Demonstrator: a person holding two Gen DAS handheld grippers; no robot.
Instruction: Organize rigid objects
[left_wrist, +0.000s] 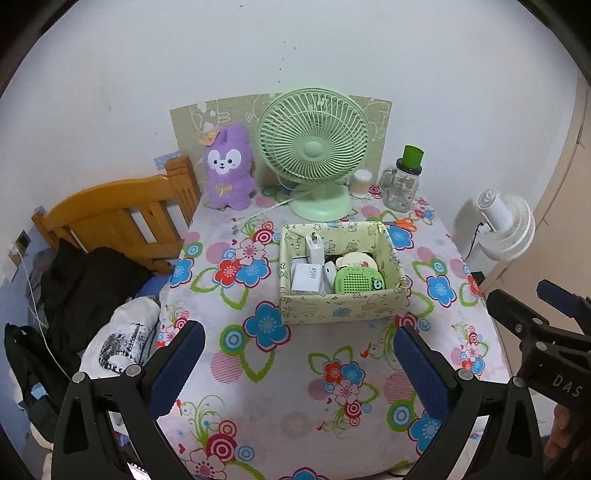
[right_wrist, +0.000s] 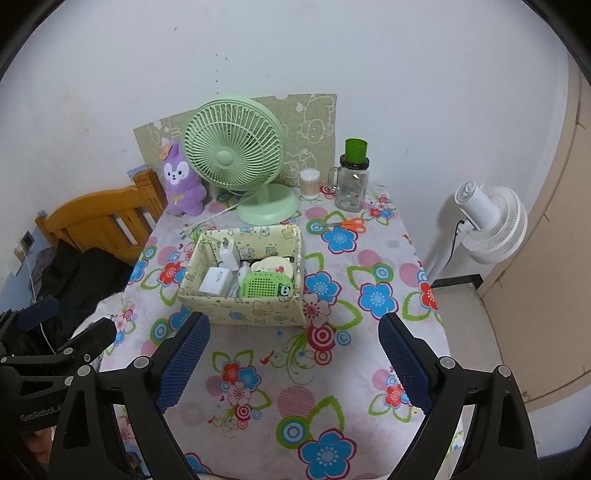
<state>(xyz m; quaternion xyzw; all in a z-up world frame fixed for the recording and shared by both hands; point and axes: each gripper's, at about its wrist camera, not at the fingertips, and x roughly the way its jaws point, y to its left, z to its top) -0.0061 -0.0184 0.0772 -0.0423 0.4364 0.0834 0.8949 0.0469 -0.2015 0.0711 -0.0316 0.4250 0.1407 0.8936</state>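
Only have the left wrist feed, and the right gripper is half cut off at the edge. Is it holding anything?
Observer: No. The right gripper is open and empty, above the tablecloth in front of the box.
Operator: There's an orange bit poking out behind the box. What is it?
Observer: Scissors, lying flat on the cloth and clear of the box's back corner.
Operator: And the tub half hidden by the green fan?
Observer: A cotton swab jar, upright between the green fan and the glass jar, unobstructed here.
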